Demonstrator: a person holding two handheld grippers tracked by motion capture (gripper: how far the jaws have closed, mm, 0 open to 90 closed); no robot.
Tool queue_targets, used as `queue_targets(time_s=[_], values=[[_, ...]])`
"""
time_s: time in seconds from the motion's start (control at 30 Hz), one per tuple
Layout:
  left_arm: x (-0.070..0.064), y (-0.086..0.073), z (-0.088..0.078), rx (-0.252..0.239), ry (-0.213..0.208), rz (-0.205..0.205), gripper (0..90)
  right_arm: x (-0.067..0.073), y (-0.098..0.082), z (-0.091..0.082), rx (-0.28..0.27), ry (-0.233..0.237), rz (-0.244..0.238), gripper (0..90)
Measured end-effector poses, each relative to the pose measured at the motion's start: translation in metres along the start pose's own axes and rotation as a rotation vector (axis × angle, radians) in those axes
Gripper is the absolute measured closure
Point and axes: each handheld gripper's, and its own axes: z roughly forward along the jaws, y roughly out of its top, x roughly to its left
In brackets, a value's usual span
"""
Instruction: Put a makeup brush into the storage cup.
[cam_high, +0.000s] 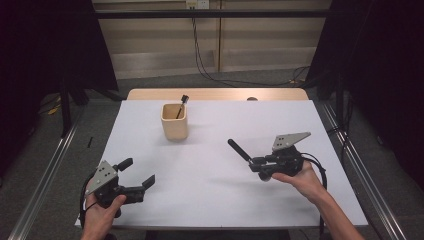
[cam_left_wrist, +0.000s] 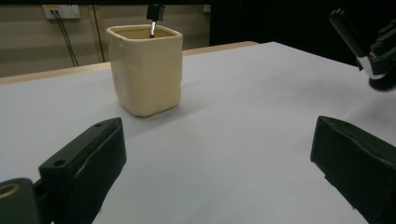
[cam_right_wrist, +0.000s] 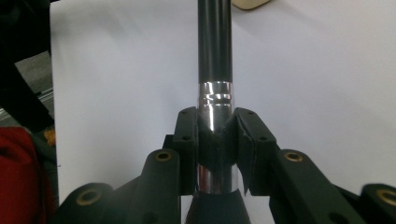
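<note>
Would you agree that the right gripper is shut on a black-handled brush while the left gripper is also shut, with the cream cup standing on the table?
Not quite: the left gripper is open, jaws wide apart with nothing between them, as the left gripper view shows. The right gripper is indeed shut on the black-handled brush, and the cream cup stands on the table.

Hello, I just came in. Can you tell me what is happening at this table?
A person sits at a white table with a grasping tool in each hand. The right tool is shut on a makeup brush, clamping its silver ferrule, with the black handle pointing out toward a cream cup. That cup stands at the far side and has another brush in it. The left tool is open and holds nothing, low over the table's near left corner.
</note>
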Motion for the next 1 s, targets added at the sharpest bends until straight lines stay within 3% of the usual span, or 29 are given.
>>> queue_targets(time_s=[0.07,0.17,0.47,0.8,1.0], values=[[-0.002,0.000,0.000,-0.004,0.004,0.006,3.2,0.003,0.002,0.004,0.005,0.011,-0.010,71.6],[-0.005,0.003,0.001,-0.010,-0.023,0.022,3.0,0.005,0.004,0.008,0.010,0.027,-0.018,71.5],[-0.010,0.007,0.011,0.009,-0.057,0.032,2.6,0.008,0.011,0.022,0.039,0.053,-0.042,71.5],[-0.017,0.011,0.025,0.035,-0.098,0.072,2.6,0.014,0.023,0.030,0.048,0.083,-0.070,71.5],[-0.019,0.013,0.036,0.048,-0.127,0.069,2.7,0.021,0.032,0.038,0.089,0.104,-0.103,71.5]])
